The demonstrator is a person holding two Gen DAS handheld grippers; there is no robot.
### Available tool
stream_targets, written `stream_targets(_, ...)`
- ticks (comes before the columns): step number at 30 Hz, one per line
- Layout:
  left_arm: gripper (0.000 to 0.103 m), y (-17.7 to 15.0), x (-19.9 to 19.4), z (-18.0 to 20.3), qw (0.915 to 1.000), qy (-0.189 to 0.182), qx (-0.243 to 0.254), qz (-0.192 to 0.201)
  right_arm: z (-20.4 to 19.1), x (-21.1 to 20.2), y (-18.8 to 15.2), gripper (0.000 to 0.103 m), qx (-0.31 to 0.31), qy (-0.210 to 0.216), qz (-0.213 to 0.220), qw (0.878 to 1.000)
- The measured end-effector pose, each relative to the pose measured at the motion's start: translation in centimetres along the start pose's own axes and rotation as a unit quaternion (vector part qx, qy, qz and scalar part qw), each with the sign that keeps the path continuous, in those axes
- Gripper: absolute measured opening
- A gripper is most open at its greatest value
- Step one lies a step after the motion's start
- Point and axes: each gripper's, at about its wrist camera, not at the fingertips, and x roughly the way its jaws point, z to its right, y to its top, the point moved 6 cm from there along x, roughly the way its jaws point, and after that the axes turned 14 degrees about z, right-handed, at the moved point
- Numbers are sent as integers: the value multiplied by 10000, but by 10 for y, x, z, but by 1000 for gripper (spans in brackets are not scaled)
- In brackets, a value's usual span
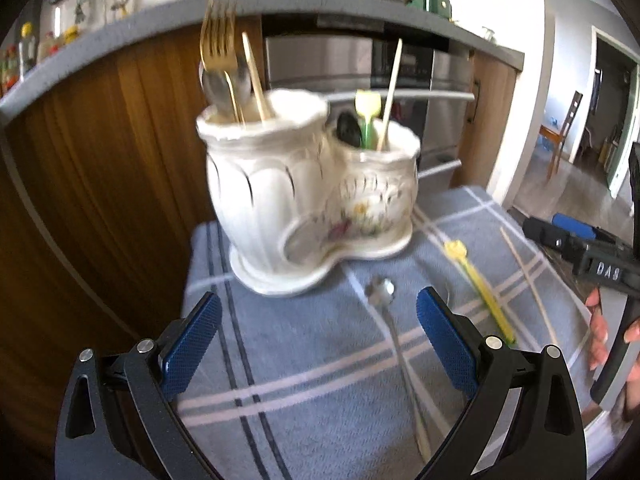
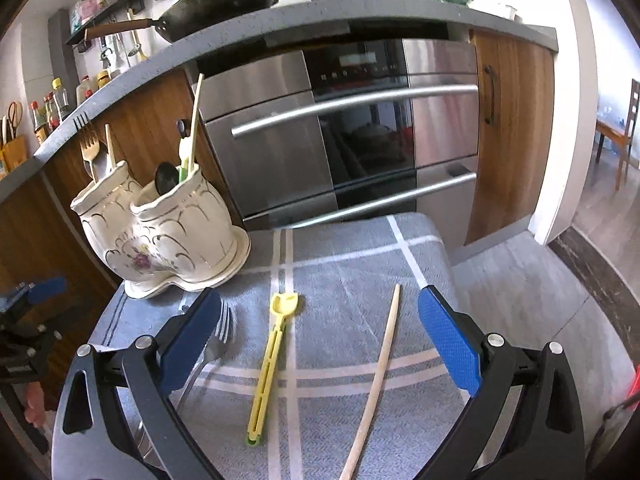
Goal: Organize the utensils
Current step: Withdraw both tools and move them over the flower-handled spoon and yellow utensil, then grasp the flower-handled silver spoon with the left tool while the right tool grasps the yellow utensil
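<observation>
A white two-pot ceramic utensil holder [image 1: 288, 200] stands on the blue checked cloth [image 1: 304, 360]; it also shows in the right wrist view [image 2: 168, 236]. It holds a gold fork [image 1: 218, 44], chopsticks and other utensils. On the cloth lie a silver fork [image 2: 214, 344], a yellow plastic utensil [image 2: 270, 360] and a wooden chopstick [image 2: 380, 368]. My left gripper [image 1: 318, 312] is open and empty above the cloth, just before the holder, over a silver utensil [image 1: 384, 296]. My right gripper [image 2: 320, 312] is open and empty, with the yellow utensil and chopstick between its fingers.
A steel oven [image 2: 352, 132] and wooden cabinets [image 2: 512, 128] stand behind the small table. A grey countertop [image 2: 280, 28] above carries pans. The cloth's right edge drops to the floor [image 2: 540, 300]. The other gripper [image 1: 592, 256] shows at the left wrist view's right edge.
</observation>
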Motion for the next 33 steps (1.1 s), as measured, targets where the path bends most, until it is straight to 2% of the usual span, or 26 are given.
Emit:
stream_targets(8,95,-26,25,24,9971,-500,44,-580,-3,13,-15,97,159,-42,-384,9991)
stream_targets(11,93,-25,34,37,9963,-584,174,-613,-3,17,-17,97,154,-107,-410,9990)
stream_targets(13,82,-24,43,42,9961,-583,274,-601,-3,18,-17,97,194,-95,-390,9990)
stream_targets(15,65,-26,53,45,9954,-581,311,-697,-2,19,-17,97,162,-140,-375,9991)
stream_targets(17,58,-29,62,48,9950,-580,288,-762,-4,18,-16,94,66,-126,-345,9993)
stream_targets(19,51,-29,67,50,9950,-570,334,-750,-5,18,-16,79,-112,-196,-360,9991)
stream_targets(20,48,-28,69,51,9950,-555,390,-729,-5,18,-16,75,-156,-182,-371,9990)
stream_targets(24,46,-26,80,50,9949,-561,351,-756,-8,20,-18,50,-313,-149,-469,9983)
stream_targets(28,45,-26,89,47,9945,-597,261,-824,-9,20,-17,41,-330,-70,-498,9982)
stream_targets(31,40,-24,92,48,9947,-549,353,-793,-9,20,-17,39,-354,-58,-495,9981)
stream_targets(33,28,-24,92,49,9946,-560,415,-771,-10,20,-17,37,-348,-14,-502,9981)
